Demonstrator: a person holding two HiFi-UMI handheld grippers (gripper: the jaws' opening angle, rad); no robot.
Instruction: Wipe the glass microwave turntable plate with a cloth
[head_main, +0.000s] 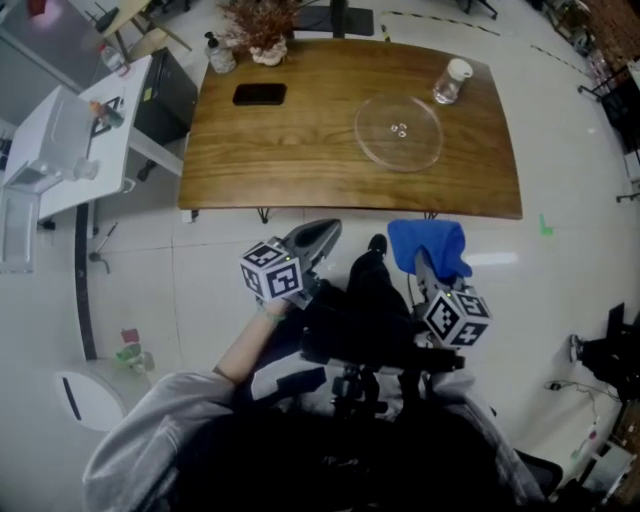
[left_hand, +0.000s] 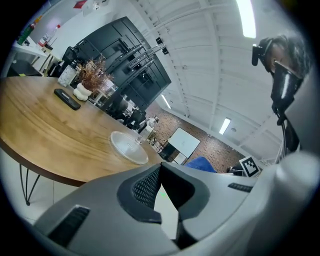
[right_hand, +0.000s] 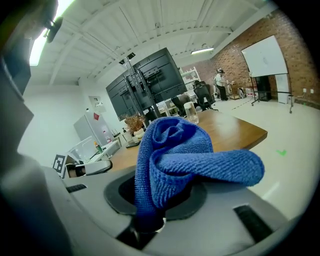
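The glass turntable plate (head_main: 398, 131) was lying flat on the wooden table (head_main: 290, 165), right-of-centre, with a small glass jar (head_main: 451, 82) just beyond its far edge and a phone (head_main: 259, 94) well off to the left. You hadn't reached it: both grippers were hanging short of the table's near edge.

Your right gripper (head_main: 427, 270) was clamped on the blue cloth (right_hand: 175, 160), but only on a pinch of it, with the rest bunched up and flopping over the jaws. Your left gripper (head_main: 318, 236) had its jaws together with nothing in them.

My worries: nothing was pinning the plate, so a hard wipe could skate it into the jar or towards the edge. And with that small a bite, the cloth could drag loose mid-wipe, leaving the bare jaws scraping the glass.
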